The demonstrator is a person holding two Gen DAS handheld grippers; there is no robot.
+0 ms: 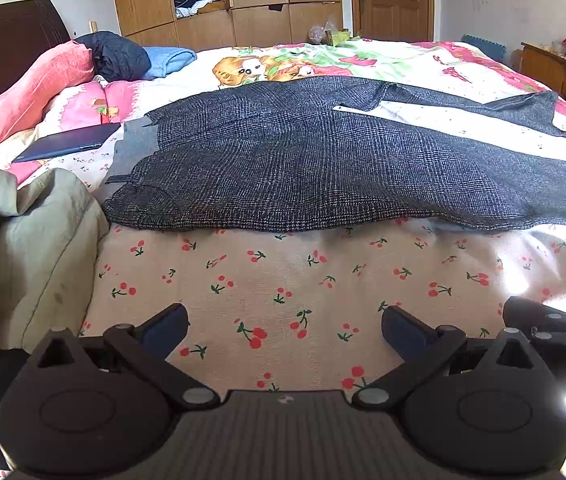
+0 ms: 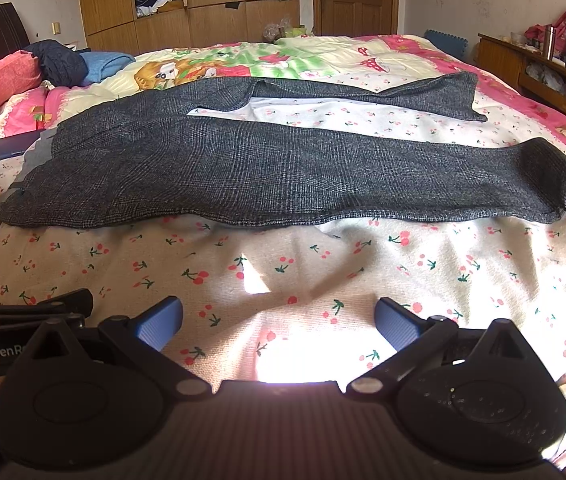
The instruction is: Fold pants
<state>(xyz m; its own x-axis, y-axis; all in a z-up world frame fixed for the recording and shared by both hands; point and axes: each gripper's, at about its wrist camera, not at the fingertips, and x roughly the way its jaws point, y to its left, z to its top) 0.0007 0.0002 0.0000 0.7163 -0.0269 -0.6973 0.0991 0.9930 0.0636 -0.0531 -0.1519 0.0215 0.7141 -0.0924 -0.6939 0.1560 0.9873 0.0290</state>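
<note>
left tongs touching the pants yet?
Apart. The left wrist view shows the left tongs open over bare cherry-print sheet, with a strip of sheet between them and the pants.

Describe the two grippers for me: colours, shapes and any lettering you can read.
Both are black, with ribbed bodies, round side discs and angled linkages with silver pivot pins. The left gripper has dark blue fingers; the right gripper has brighter blue ribbed pads. White lettering "GenR", cut off, shows beside it.

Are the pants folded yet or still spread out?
Spread out: the pants lie flat on the bed, legs apart, sheet showing between them.
</note>
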